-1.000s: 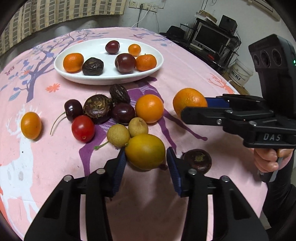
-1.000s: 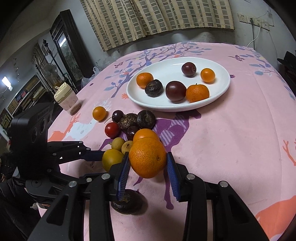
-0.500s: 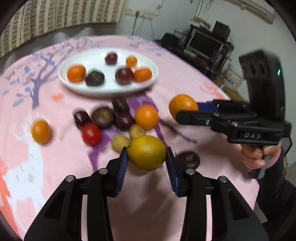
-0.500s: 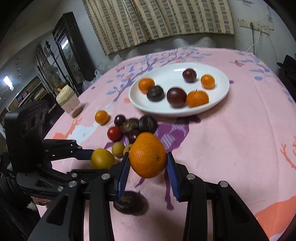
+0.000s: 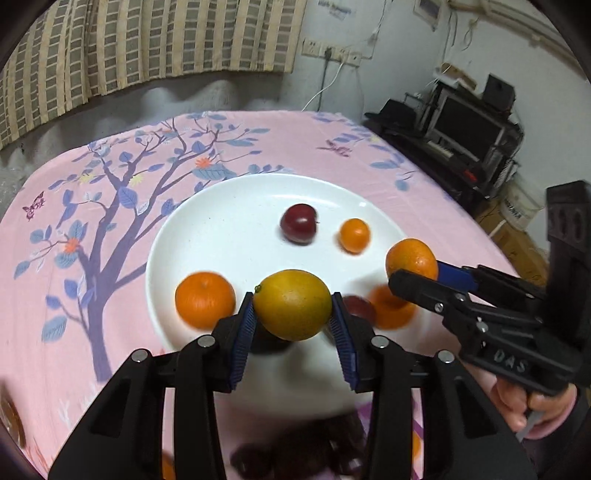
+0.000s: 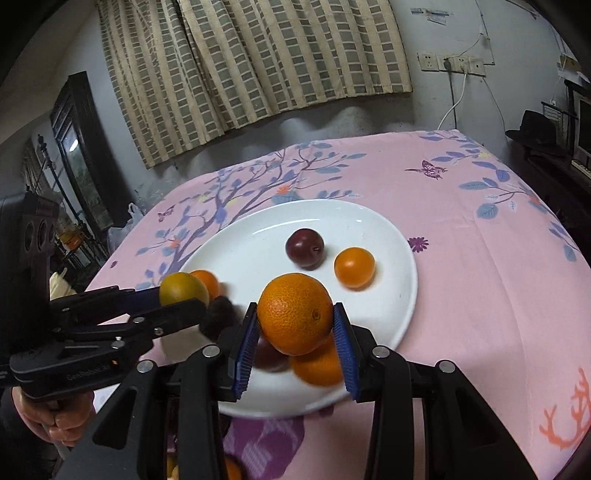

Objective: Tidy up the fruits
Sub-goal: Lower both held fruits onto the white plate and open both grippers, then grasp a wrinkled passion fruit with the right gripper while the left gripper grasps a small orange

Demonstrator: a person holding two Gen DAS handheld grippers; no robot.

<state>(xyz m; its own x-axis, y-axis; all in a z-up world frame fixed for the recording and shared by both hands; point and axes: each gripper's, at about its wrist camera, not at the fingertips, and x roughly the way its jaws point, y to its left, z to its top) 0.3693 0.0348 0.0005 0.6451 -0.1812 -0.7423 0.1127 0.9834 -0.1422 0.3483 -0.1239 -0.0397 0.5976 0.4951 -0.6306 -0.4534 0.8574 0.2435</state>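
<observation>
Holding both fruits over the plate (image 5: 207, 206) at frame centre: my left gripper (image 5: 293, 325) clamps the lemon (image 5: 291, 309), my right gripper (image 6: 295, 332) clamps the orange (image 6: 295, 313); bare plate lies ahead, beyond both.

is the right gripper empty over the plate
No, the right gripper is shut on a large orange, its blue fingers pressed to either side, above the white plate.

A checked curtain (image 6: 255, 62) hangs on the grey wall (image 6: 436, 33); right of it, a white socket (image 6: 448, 63).
</observation>
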